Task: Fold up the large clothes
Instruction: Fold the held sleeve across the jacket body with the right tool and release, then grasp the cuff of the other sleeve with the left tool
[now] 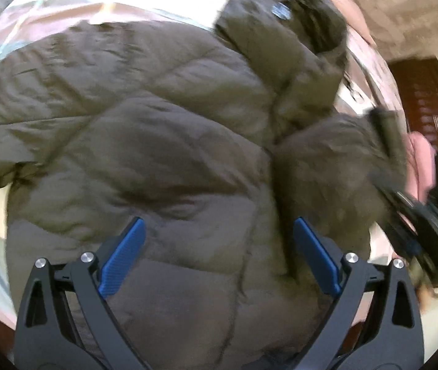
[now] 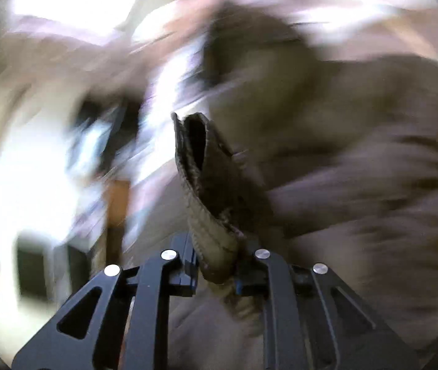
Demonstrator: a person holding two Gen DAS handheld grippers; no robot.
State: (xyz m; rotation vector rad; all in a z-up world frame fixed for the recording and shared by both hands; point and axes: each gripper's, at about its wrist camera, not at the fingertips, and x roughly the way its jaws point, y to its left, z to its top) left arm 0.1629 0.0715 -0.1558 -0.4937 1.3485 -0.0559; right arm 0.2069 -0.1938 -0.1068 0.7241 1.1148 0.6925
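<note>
A large olive-brown quilted puffer jacket [image 1: 157, 129] lies spread on a light bed, with its hood [image 1: 293, 21] at the upper right. My left gripper [image 1: 219, 240] is open just above the jacket's body, its blue pads [image 1: 123, 256] wide apart and empty. My right gripper [image 2: 216, 265] is shut on the sleeve cuff [image 2: 206, 191], whose ribbed edge stands up between the fingers. The same sleeve [image 1: 336, 169] shows lifted at the right of the left wrist view, with the right gripper [image 1: 416, 228] at its end. The right wrist view is heavily blurred.
The bed cover [image 1: 74, 9] is pale pink and white around the jacket. A dark wooden door [image 1: 422, 101] stands at the far right. A pink cloth [image 1: 422, 160] lies near the right gripper. Blurred furniture [image 2: 101, 141] shows at the left of the right wrist view.
</note>
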